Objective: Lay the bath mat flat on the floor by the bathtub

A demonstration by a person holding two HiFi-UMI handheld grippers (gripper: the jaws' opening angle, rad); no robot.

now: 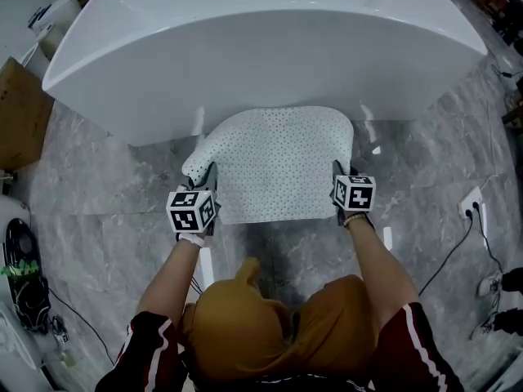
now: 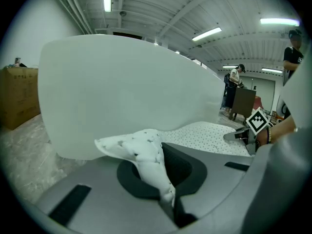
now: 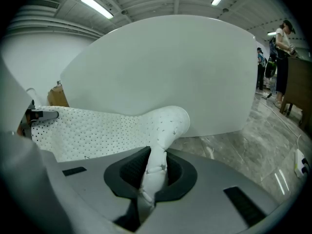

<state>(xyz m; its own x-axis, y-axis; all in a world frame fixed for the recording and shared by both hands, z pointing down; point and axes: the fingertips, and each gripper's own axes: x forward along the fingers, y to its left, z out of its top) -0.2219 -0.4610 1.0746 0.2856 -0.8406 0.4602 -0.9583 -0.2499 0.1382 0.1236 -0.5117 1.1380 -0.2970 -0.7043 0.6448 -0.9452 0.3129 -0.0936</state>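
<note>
A white perforated bath mat (image 1: 278,163) hangs stretched between my two grippers, just in front of the white bathtub (image 1: 270,47). My left gripper (image 1: 206,180) is shut on the mat's left edge, which bunches up between the jaws (image 2: 146,160). On the other side my right gripper (image 1: 338,178) is shut on the right edge, the mat folded over above the jaws (image 3: 158,155). The mat's far end curls toward the tub wall (image 2: 122,91). Whether the mat touches the grey marble floor (image 1: 114,186) I cannot tell.
A cardboard box (image 1: 20,113) stands at the tub's left end. A cable (image 1: 453,247) runs to a socket (image 1: 472,202) on the floor at the right, near shoes (image 1: 498,284). Dark equipment (image 1: 23,272) lies at the left. People stand by a cabinet (image 2: 241,99) in the background.
</note>
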